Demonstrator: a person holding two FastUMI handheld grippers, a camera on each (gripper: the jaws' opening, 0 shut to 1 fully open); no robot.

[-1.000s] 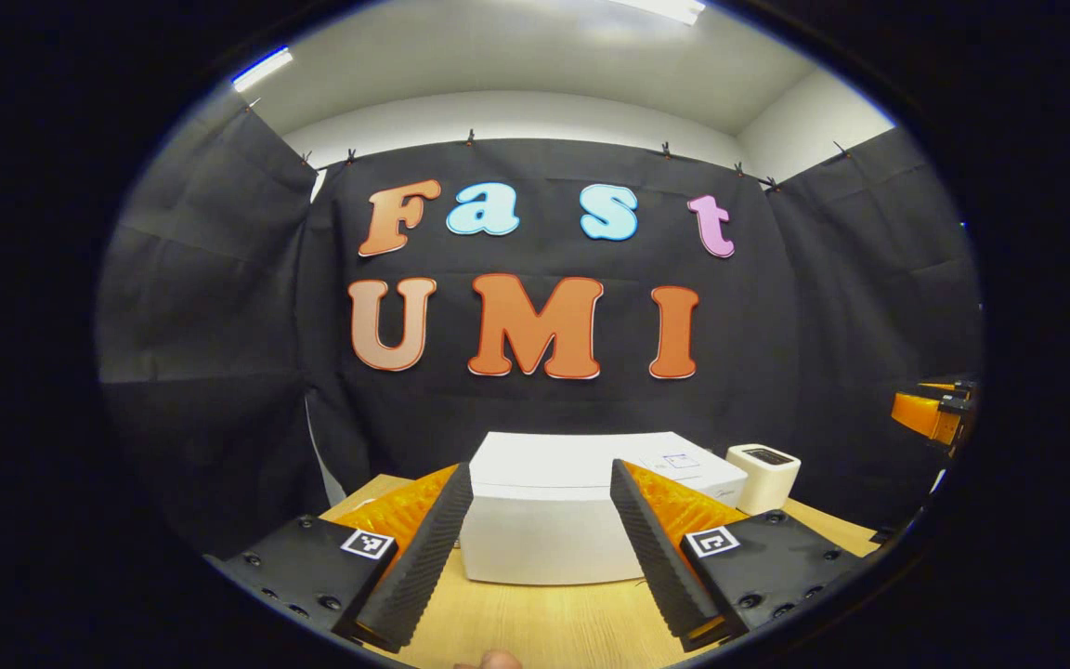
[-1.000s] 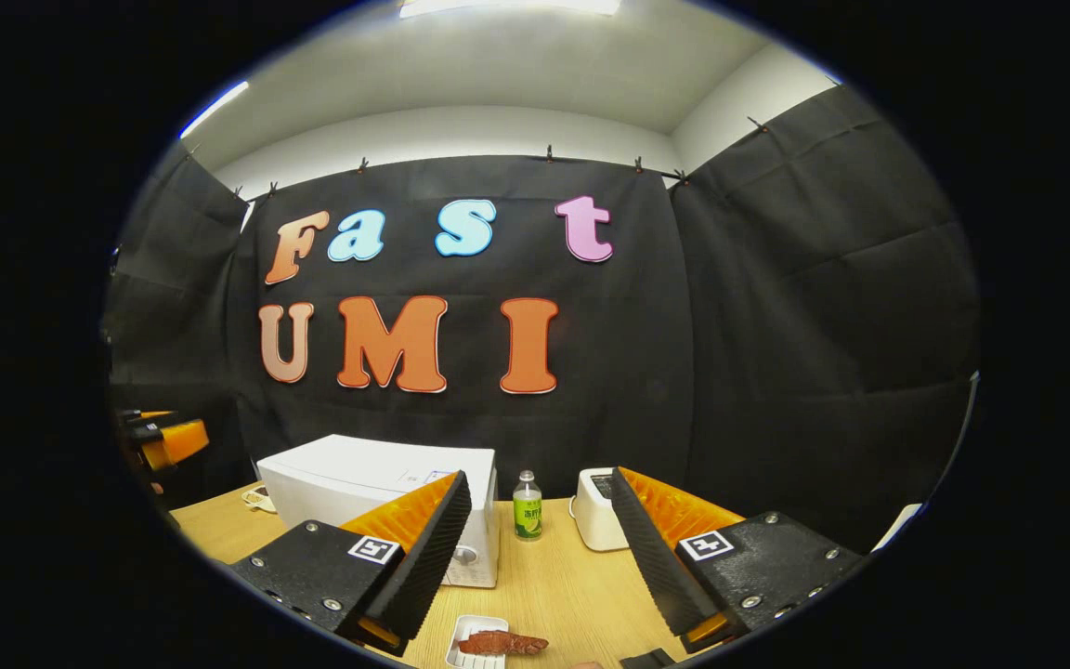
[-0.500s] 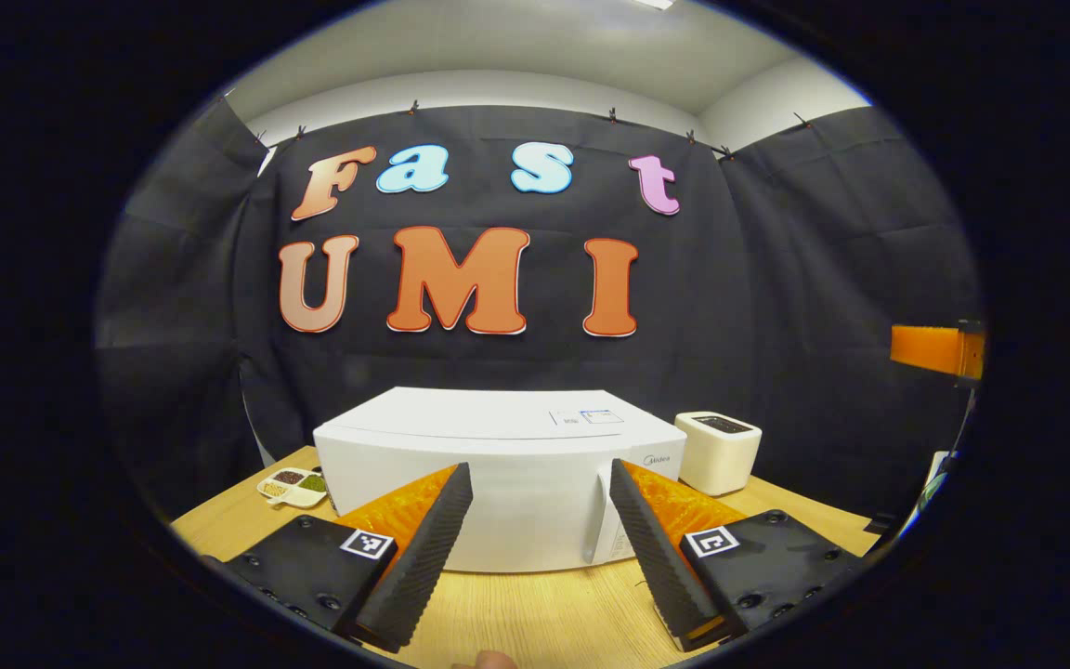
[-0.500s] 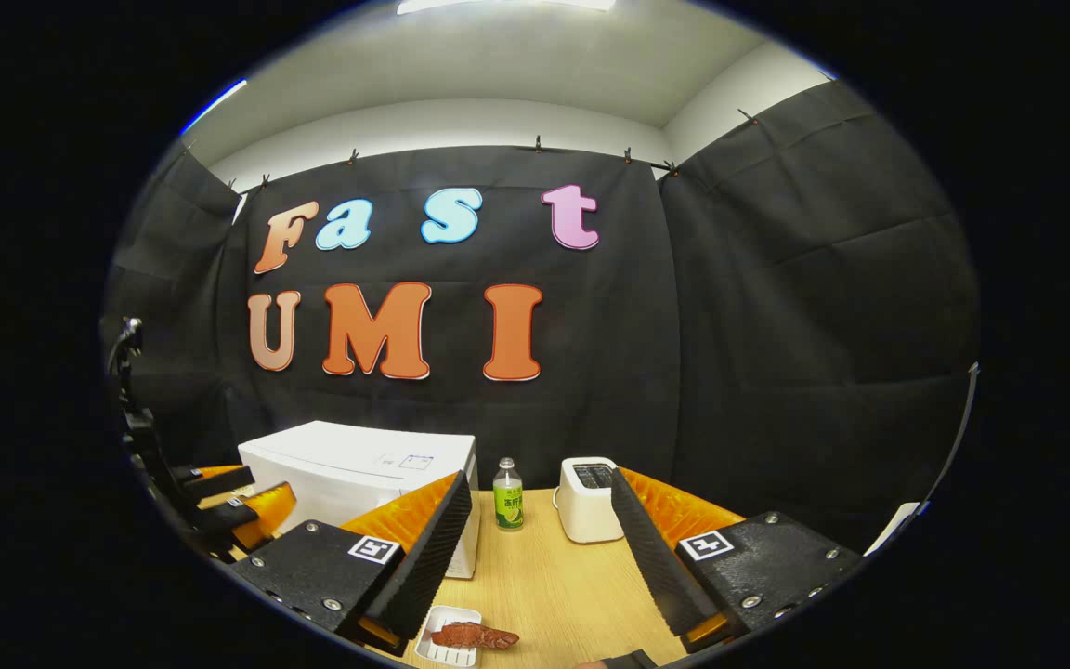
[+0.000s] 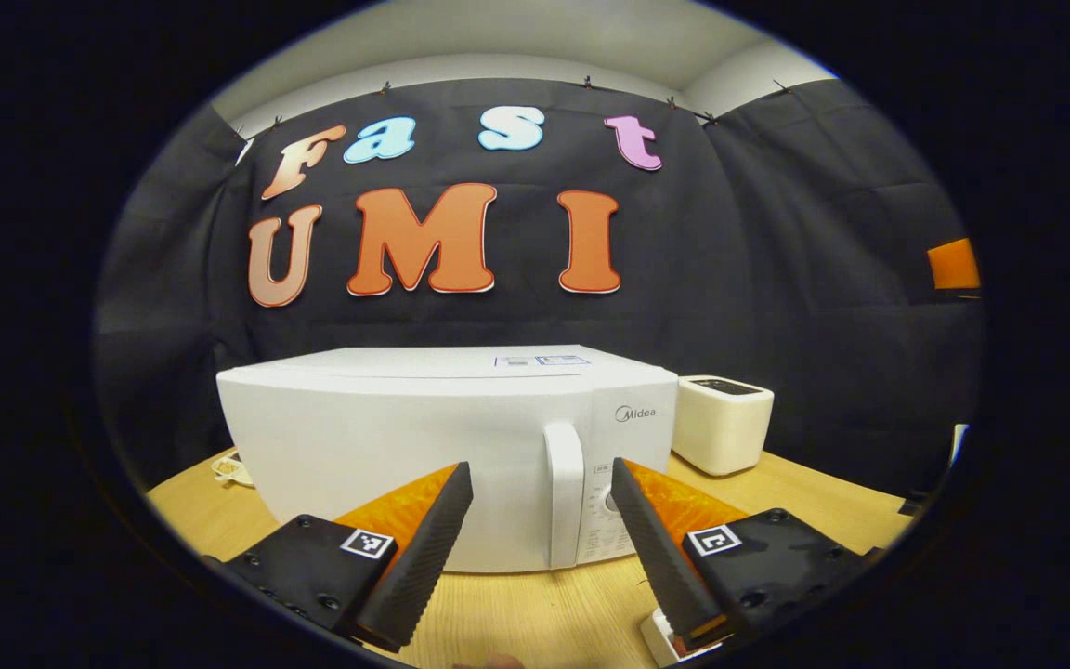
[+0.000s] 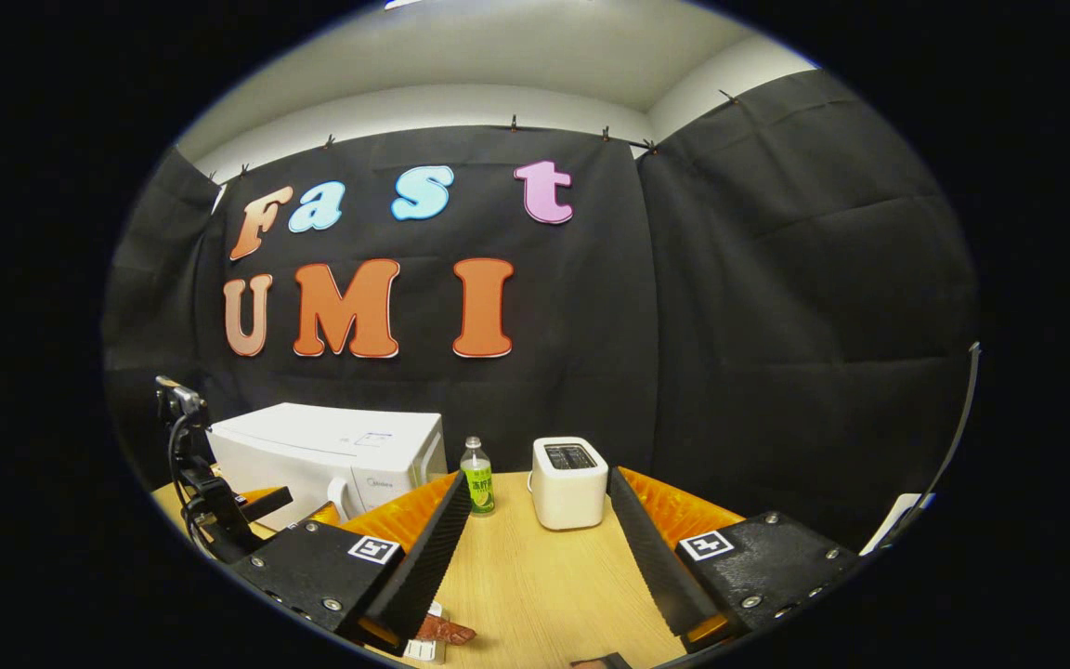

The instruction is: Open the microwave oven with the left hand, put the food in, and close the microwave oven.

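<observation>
The white microwave (image 5: 405, 437) stands on the wooden table with its door shut. Its vertical handle (image 5: 565, 492) lies just ahead, in line with the gap between my left gripper's fingers. My left gripper (image 5: 540, 469) is open and holds nothing. In the right gripper view the microwave (image 6: 312, 446) sits at the left, with the left gripper (image 6: 289, 506) in front of it. The food, a reddish-brown piece (image 6: 445, 631) on a small white tray (image 6: 419, 648), lies low beside my right gripper's left finger. My right gripper (image 6: 539, 477) is open and empty above the table.
A white toaster (image 5: 721, 423) (image 6: 569, 481) stands right of the microwave, with a green-labelled bottle (image 6: 476, 477) between them. A small dish (image 5: 230, 467) sits left of the microwave. A white tray corner (image 5: 660, 641) shows at the bottom right.
My left gripper has dropped and closed in on the microwave, whose front and handle now loom large. My right gripper has drifted, so the food tray now sits partly under its left finger.
</observation>
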